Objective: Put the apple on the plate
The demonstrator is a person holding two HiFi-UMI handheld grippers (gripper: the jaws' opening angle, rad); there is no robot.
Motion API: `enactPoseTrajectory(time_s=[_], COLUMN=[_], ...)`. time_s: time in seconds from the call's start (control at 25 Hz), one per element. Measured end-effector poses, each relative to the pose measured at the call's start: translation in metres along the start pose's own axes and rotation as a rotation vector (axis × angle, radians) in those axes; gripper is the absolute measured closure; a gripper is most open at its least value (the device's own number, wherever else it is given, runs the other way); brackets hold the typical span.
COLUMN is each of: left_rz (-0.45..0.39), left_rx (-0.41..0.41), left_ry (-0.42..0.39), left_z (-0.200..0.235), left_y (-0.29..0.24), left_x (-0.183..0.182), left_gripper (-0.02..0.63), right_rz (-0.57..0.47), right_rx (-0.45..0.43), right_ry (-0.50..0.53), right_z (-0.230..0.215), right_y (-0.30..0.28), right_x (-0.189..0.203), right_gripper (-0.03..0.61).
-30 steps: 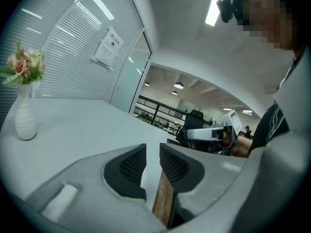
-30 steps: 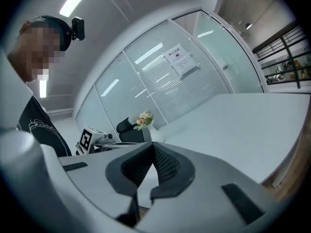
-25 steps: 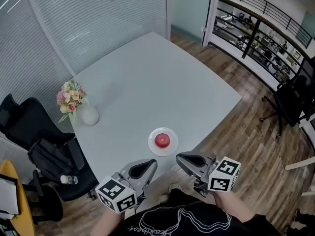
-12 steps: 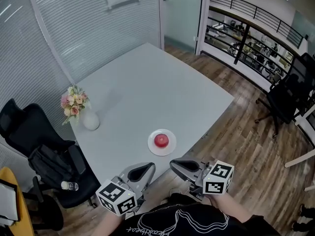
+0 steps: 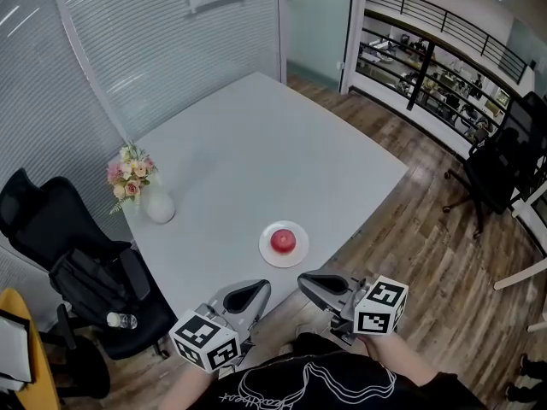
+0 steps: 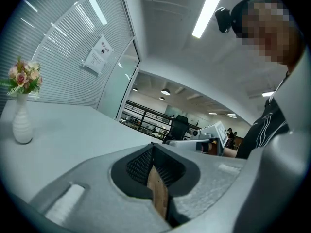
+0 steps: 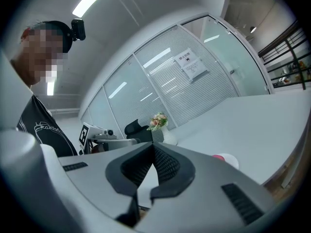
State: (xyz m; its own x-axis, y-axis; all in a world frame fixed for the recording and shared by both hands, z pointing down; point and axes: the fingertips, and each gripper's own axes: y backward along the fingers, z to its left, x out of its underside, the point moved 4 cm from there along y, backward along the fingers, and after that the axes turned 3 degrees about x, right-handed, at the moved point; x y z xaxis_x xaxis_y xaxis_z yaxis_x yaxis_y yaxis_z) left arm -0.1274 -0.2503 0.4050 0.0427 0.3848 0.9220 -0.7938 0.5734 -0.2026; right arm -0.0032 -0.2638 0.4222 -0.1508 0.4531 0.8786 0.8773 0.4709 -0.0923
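A red apple (image 5: 283, 241) sits on a small white plate (image 5: 267, 255) near the front edge of the grey table (image 5: 256, 143). Both grippers hover off that edge, close to the person's body and short of the plate. My left gripper (image 5: 256, 292) is shut with nothing in it, its jaws meeting tip to tip in the left gripper view (image 6: 153, 152). My right gripper (image 5: 309, 281) is shut and empty too (image 7: 153, 149). The right gripper view shows the plate (image 7: 229, 161) with a sliver of the apple (image 7: 218, 156) past its jaws.
A white vase of flowers (image 5: 156, 203) stands at the table's left edge. A black office chair (image 5: 51, 229) with a bag and a bottle (image 5: 120, 319) is on the left. Wooden floor and another chair (image 5: 496, 178) lie to the right.
Both grippers shifted slightly beside the table edge early on, then held still. They stay shut and empty. The apple rests on the plate throughout.
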Motion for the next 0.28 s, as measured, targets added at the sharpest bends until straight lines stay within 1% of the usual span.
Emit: enactPoseTrajectory(time_s=[0.12, 0.28], left_rz=[0.008, 0.011], left_rx=[0.002, 0.014], left_ry=[-0.013, -0.004], left_z=[0.0024, 0.0039], left_y=[0.0008, 0.0032], left_x=[0.0031, 0.0073], left_gripper=[0.6, 0.6], right_rz=[0.004, 0.004], right_rx=[0.015, 0.024], right_ry=[-0.002, -0.013], right_z=[-0.0013, -0.0011], right_y=[-0.0011, -0.0033], right_x=[0.0029, 0.0091], right_gripper=[0.571, 0.571])
